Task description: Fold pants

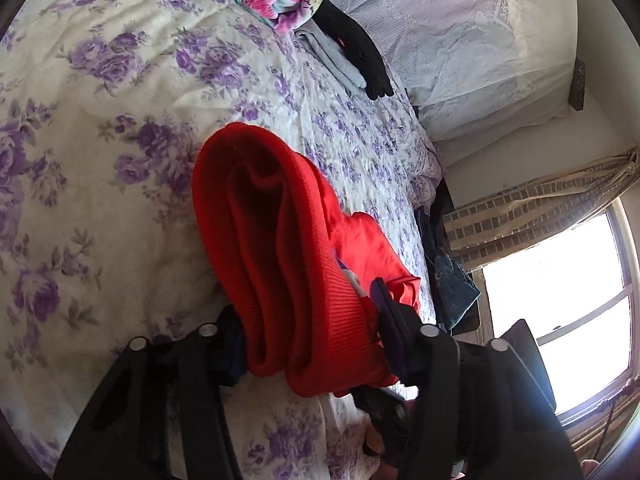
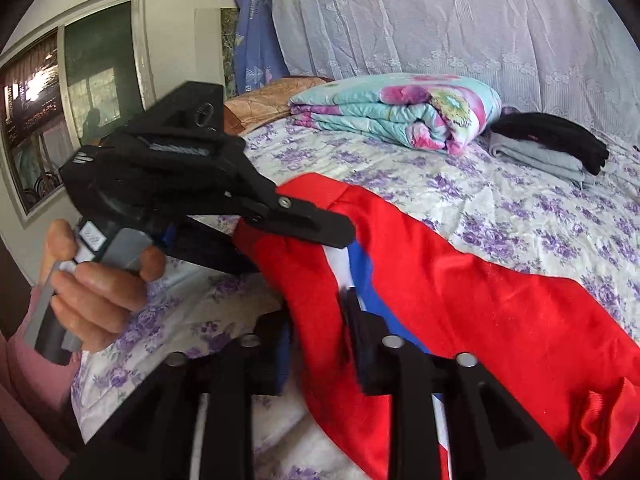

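Note:
The red pants (image 2: 500, 304), with a blue and white side stripe (image 2: 362, 276), lie across the flowered bed sheet (image 2: 520, 208). My left gripper (image 1: 308, 332) is shut on the bunched ribbed waistband of the red pants (image 1: 276, 240) and holds it above the bed. In the right wrist view the left gripper (image 2: 312, 224) clamps the pants' edge at centre left. My right gripper (image 2: 316, 320) is shut on the red fabric close below it, next to the stripe.
A folded floral quilt (image 2: 400, 112) and a stack of folded grey and black clothes (image 2: 548, 148) lie at the far side of the bed. A lace-covered headboard (image 2: 460, 20) stands behind them. A window with a curtain (image 1: 560, 280) is beside the bed.

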A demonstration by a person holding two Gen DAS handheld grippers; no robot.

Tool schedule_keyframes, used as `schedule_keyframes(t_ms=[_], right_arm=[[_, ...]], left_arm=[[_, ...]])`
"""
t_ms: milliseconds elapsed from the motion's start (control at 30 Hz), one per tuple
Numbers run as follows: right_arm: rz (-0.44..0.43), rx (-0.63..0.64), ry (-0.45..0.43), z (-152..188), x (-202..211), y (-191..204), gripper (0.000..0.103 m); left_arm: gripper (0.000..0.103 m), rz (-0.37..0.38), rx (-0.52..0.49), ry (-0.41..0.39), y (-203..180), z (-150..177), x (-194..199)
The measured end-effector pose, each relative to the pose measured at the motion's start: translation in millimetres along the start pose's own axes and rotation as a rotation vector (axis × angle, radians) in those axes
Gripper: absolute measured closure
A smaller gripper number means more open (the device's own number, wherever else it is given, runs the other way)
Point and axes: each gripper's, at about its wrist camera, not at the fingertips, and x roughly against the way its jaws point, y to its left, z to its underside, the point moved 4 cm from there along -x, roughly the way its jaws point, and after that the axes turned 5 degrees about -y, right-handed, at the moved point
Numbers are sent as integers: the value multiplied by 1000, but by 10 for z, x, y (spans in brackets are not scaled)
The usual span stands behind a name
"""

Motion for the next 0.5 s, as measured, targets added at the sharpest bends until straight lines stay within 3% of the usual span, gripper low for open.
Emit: schedule_keyframes(t_ms=[133,400,467,500], right_arm=[[97,147,-63,-90,167,241,53],[308,396,16,-92,-219,565,52],[401,462,28,-56,-327,572,57],[410,473,38,-35,-354,571,65]], left_arm=[[57,20,22,21,7,-39,51],[60,6,-33,64,-158,-121,126],[60,-7,-42,73,-164,-116,113],[60,-11,-37,77,-148,-111,114]])
